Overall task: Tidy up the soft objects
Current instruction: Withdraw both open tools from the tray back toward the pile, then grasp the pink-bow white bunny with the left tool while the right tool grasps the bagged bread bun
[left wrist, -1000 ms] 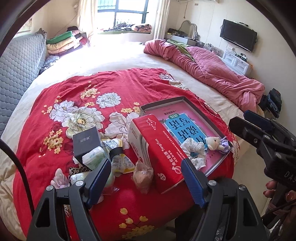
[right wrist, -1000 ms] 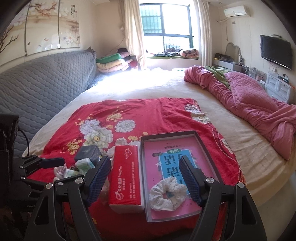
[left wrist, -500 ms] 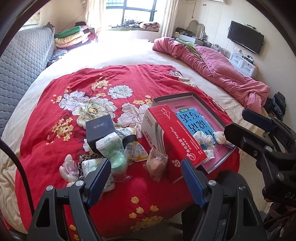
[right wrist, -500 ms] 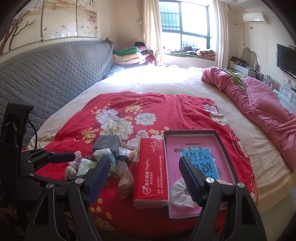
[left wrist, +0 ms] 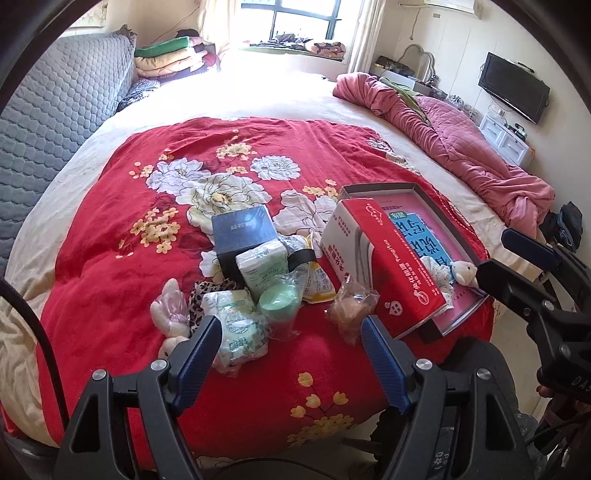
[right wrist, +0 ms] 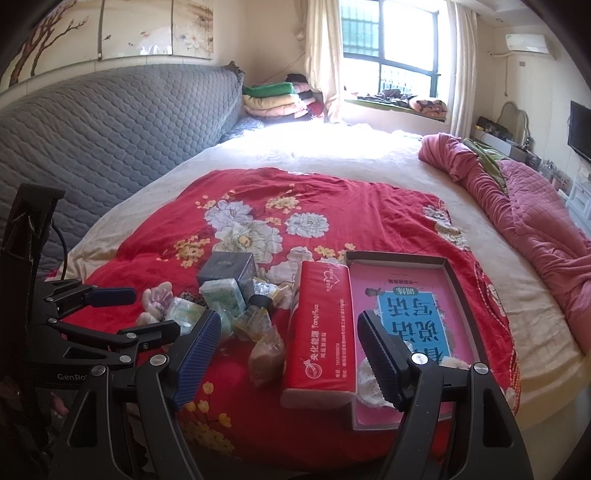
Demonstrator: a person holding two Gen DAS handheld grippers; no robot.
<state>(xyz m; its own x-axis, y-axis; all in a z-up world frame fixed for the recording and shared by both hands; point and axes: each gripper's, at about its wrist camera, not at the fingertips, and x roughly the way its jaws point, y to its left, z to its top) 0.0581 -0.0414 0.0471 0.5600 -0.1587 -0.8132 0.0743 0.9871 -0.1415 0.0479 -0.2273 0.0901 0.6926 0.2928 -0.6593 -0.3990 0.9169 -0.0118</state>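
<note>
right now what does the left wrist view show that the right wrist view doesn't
Only the left wrist view shows the small white plush toy lying in the grey tray, and the right gripper, open. Only the right wrist view shows the blossom wall painting and the left gripper, open. Both show the red tissue pack, the dark square box and the white floral scrunchie.

Both wrist views over bedspread (left wrist: 110,266)

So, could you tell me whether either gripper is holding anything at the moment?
Nothing is held. The left gripper and right gripper both hover with jaws open above the red blanket.
</note>
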